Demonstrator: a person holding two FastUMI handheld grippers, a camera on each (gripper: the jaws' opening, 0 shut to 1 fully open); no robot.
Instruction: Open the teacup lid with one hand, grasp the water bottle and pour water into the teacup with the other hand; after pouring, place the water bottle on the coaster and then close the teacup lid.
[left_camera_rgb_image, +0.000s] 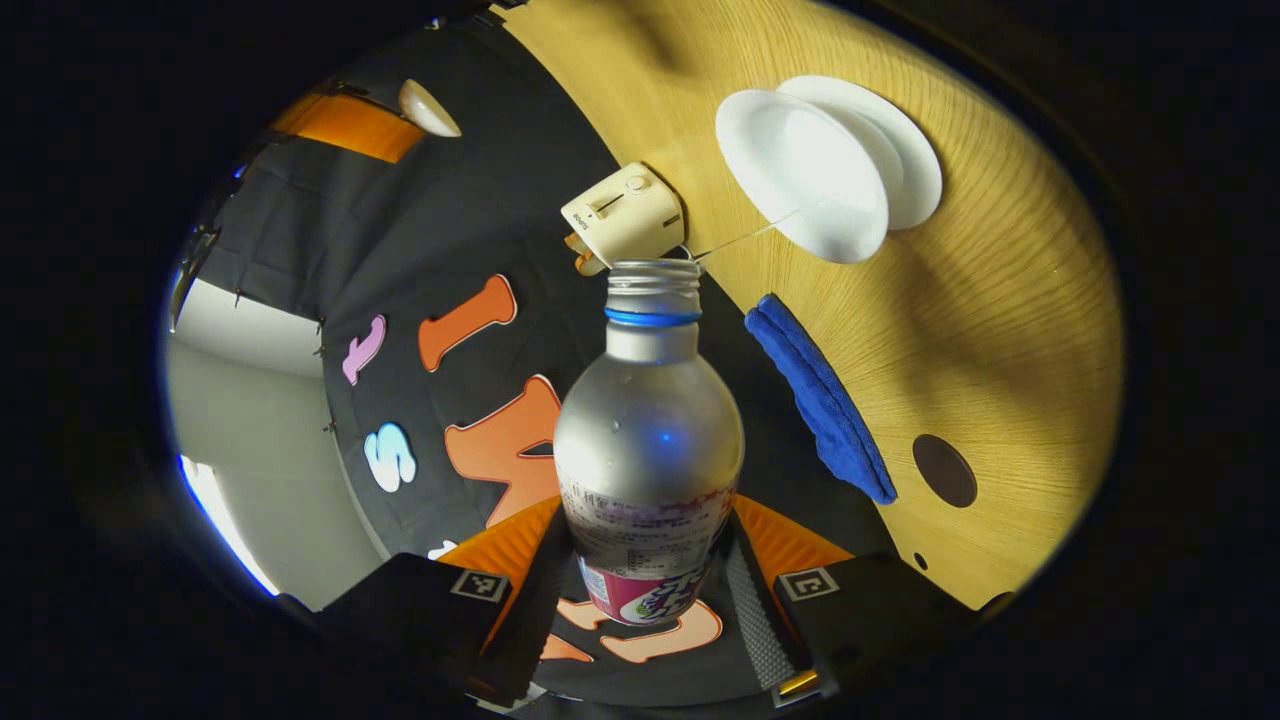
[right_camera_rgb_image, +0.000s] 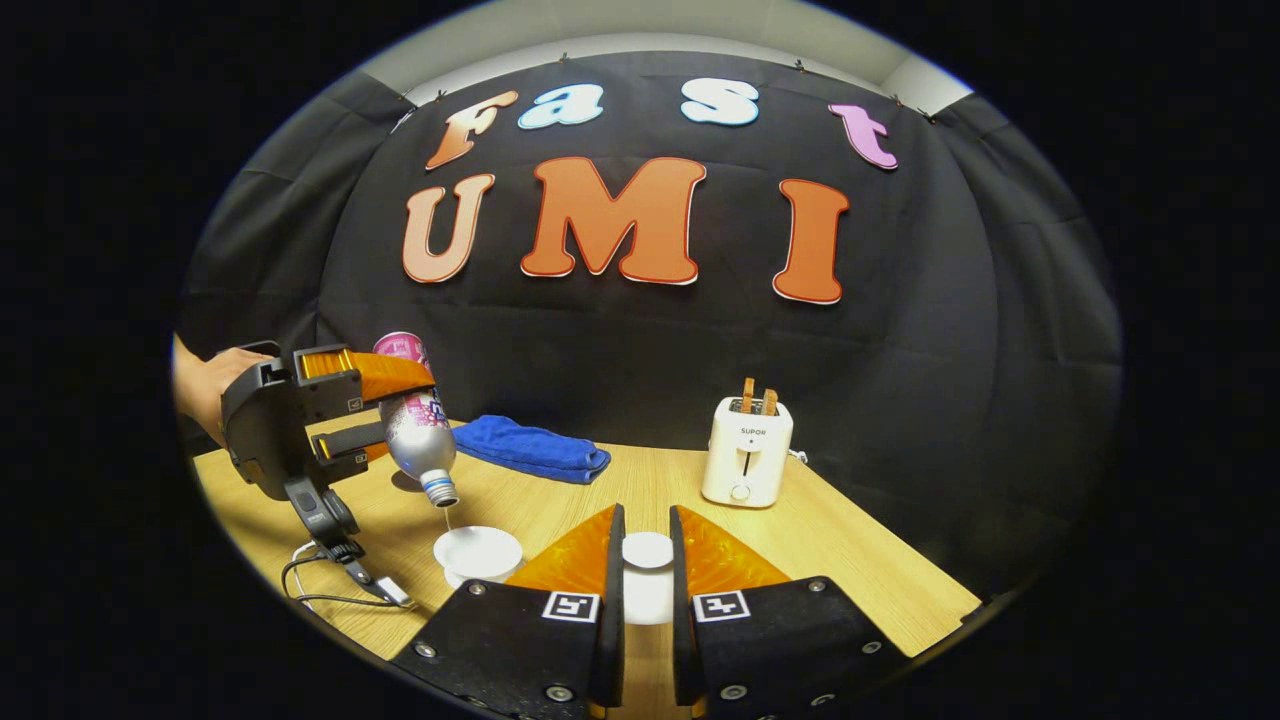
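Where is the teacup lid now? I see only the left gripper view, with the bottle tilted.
Observer: The lid is held off the cup, between the fingers of the right gripper.
Operator: Is the bottle mouth over the cup?
Observer: Yes. The bottle in the left gripper points mouth down above the teacup, and a thin stream falls toward it.
Operator: Is anything lying near the cup?
Observer: A cable from the left gripper lies on the table beside it.
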